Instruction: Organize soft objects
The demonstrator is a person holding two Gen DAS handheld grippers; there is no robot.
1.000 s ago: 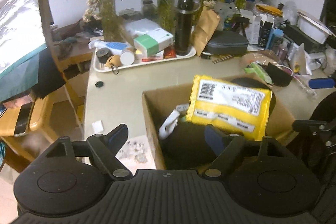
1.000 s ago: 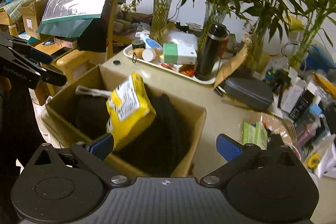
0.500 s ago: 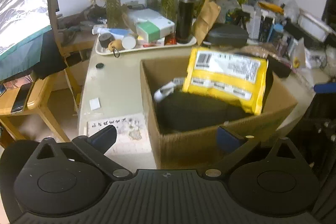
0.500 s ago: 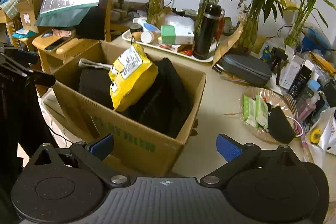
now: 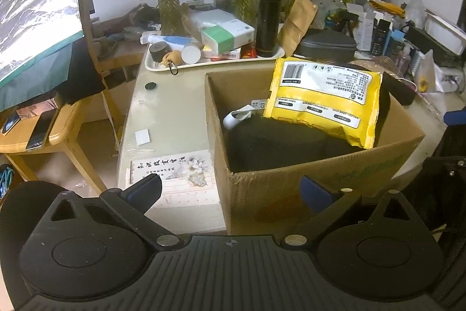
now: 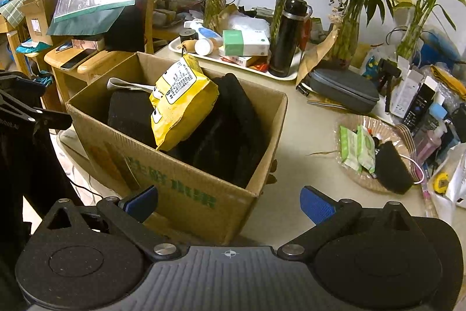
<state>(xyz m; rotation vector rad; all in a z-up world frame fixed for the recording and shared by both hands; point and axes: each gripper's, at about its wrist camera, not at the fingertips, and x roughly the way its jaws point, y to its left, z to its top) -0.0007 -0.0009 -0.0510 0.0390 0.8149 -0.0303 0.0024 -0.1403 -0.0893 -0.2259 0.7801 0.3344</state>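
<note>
A cardboard box (image 5: 320, 182) (image 6: 180, 179) stands on the pale table. Inside it a yellow snack bag (image 5: 323, 95) (image 6: 180, 104) leans upright on black soft bundles (image 5: 276, 142) (image 6: 227, 133), with a white strap (image 5: 237, 115) beside it. My left gripper (image 5: 230, 188) is open and empty, held back in front of the box's near left corner. My right gripper (image 6: 227, 201) is open and empty too, just short of the box's near wall. Each gripper shows at the edge of the other's view.
A white tray (image 5: 215, 63) with a black flask (image 5: 269, 19), boxes and bottles sits behind the box among plant vases. A grey case (image 6: 343, 89) and a wicker dish (image 6: 375, 153) of packets lie to the right. A wooden chair (image 5: 40, 133) stands left of the table.
Both grippers pulled back and sank from over the box to its near side. The left jaws spread wider. The yellow bag stays in the box.
</note>
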